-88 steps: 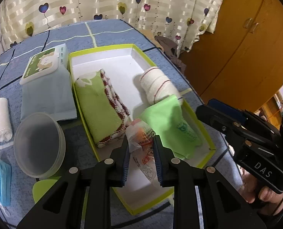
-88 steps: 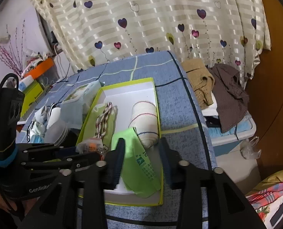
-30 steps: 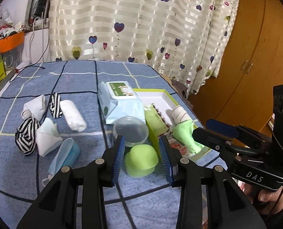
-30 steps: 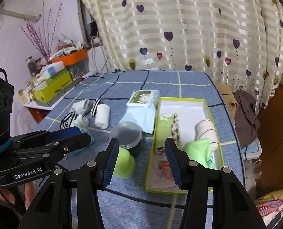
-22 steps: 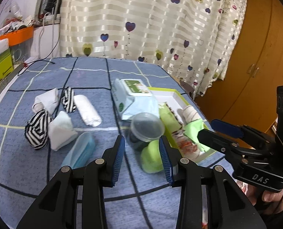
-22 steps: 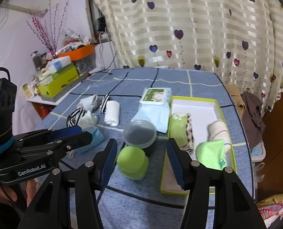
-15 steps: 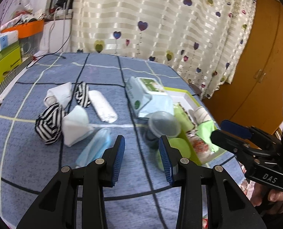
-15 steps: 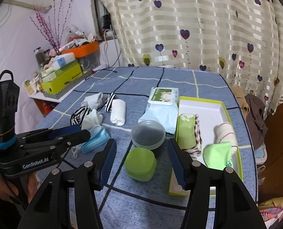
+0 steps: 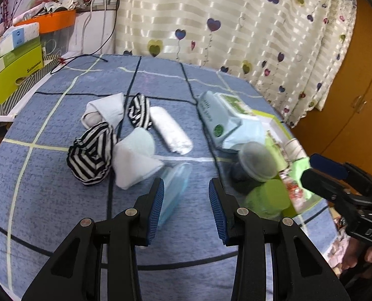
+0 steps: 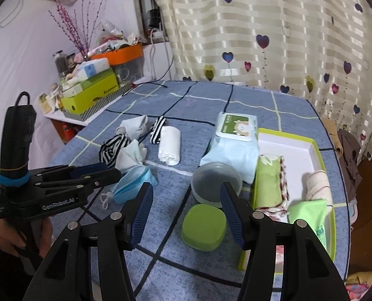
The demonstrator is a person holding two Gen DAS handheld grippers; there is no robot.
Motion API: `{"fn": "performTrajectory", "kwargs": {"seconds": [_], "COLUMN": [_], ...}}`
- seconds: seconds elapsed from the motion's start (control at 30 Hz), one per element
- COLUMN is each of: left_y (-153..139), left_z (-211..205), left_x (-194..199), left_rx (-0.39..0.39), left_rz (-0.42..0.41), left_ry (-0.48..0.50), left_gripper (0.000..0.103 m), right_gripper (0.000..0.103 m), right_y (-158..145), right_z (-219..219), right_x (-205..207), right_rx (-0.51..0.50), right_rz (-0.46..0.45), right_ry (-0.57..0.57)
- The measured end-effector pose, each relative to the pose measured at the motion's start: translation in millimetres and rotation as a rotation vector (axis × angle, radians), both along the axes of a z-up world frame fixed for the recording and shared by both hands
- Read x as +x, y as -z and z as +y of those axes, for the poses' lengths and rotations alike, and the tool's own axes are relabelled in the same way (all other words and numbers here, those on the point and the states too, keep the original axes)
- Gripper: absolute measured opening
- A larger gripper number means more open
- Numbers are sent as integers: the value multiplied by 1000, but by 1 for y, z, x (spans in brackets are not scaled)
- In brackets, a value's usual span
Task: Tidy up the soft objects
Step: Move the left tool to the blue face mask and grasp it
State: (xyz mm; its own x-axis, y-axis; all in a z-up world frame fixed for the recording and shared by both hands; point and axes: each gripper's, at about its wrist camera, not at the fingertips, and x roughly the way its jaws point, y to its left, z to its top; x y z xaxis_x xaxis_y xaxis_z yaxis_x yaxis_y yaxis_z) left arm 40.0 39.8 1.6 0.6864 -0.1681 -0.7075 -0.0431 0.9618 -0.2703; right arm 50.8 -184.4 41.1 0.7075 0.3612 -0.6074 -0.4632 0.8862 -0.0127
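My left gripper (image 9: pixel 186 200) is open and empty, above a blue face mask (image 9: pixel 173 190) on the blue tablecloth. Left of the mask lie a white cloth (image 9: pixel 133 160), a striped sock bundle (image 9: pixel 90 155), a white towel roll (image 9: pixel 171 129), another striped piece (image 9: pixel 139 110) and a white sock (image 9: pixel 103 110). My right gripper (image 10: pixel 186 210) is open and empty, above a green square container (image 10: pixel 203 227). The green-rimmed white tray (image 10: pixel 296 148) holds a green towel (image 10: pixel 268 183), a striped roll (image 10: pixel 316 183) and a green packet (image 10: pixel 309 213).
A clear plastic bowl (image 10: pixel 216 183) and a wet-wipes pack (image 10: pixel 233 138) stand left of the tray. A shelf with green boxes (image 10: pixel 90 92) is at the far left. A heart-patterned curtain hangs behind; a wooden wardrobe (image 9: pixel 349 95) is at the right.
My left gripper let go of a small packet in the tray, pulled back and swung left over the face mask. My right gripper also pulled back and up from the tray.
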Motion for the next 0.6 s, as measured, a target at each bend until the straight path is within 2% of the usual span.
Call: {"fn": "performTrajectory", "kwargs": {"seconds": [0.23,0.33,0.6], "left_y": [25,36,62], "left_z": [7,8,11], "left_x": [15,21,33], "left_rx": [27,44,22], "left_rz": [67,100,168], "left_ry": [27,36,29], "left_gripper": [39,48,49], "right_gripper": [55,55,55], "right_y": [6,8,10], "right_z": [6,8,15], "right_x": [12,16,22], "right_rx": [-11,-16,-28], "right_rz": [21,27,35], "right_ry": [-8,-10,-21]}}
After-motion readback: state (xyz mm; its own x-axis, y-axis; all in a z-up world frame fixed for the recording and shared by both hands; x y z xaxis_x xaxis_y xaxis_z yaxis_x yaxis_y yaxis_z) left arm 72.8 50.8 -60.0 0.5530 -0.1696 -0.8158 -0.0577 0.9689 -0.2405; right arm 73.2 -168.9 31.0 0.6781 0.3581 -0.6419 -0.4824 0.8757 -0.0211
